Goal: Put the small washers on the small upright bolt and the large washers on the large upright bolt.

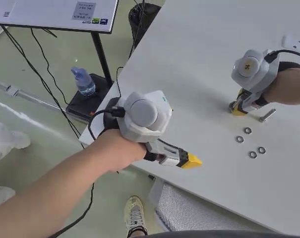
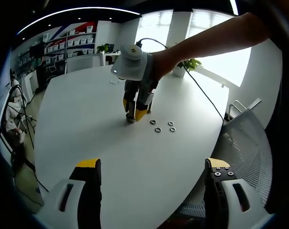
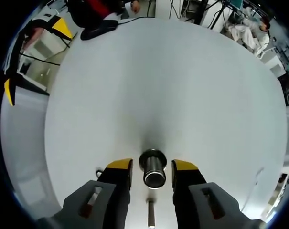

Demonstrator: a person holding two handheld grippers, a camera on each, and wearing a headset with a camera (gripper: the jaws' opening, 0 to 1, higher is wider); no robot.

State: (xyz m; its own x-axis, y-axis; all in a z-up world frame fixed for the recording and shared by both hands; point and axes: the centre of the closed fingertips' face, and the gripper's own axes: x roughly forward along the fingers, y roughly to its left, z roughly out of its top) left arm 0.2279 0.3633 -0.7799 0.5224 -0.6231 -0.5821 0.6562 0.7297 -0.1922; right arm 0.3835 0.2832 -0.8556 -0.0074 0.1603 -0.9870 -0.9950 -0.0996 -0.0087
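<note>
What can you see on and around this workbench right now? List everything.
table: one, white, bearing the work.
large bolt: one, dark metal, upright on the table.
small bolt: one, silver, lying flat near the large bolt.
washers: four, silver, loose cluster near the small bolt.
spray bottle: one, blue, on a black stand base beside the table.
mesh chair: one, grey, by the table's near edge.
left gripper: grey, yellow tips, open, at the table's near edge.
right gripper: grey, yellow tips, jaws straddling the large bolt.
</note>
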